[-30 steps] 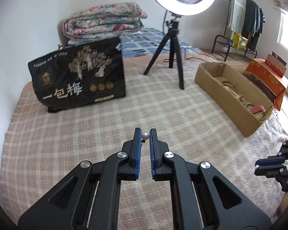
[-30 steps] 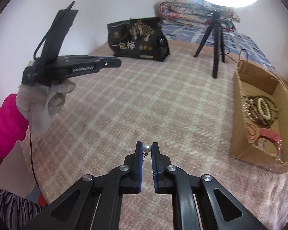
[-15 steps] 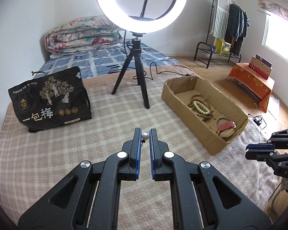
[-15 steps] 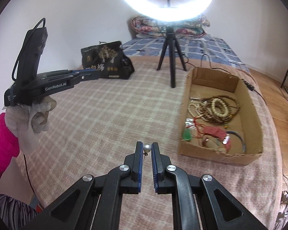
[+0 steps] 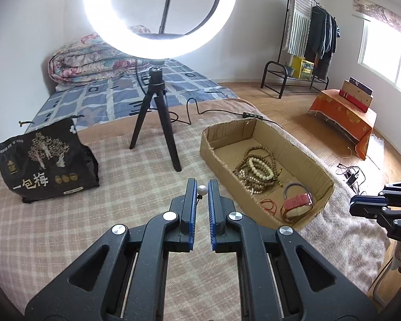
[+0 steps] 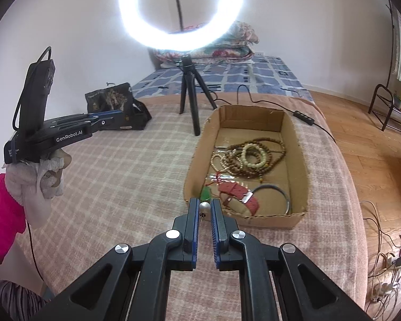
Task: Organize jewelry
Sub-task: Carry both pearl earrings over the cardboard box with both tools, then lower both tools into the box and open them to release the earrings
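My left gripper [image 5: 202, 187], black with ribbed blue pads, pinches a small round white pearl bead [image 5: 202, 189] at its tips. My right gripper [image 6: 205, 206] likewise clamps a glossy grey pearl bead [image 6: 204, 207], possibly an earring. Both hover above the checked woven blanket [image 6: 125, 176], beside the shallow corrugated cardboard box [image 6: 302, 184] holding coiled wooden bead strands [image 6: 250, 157].
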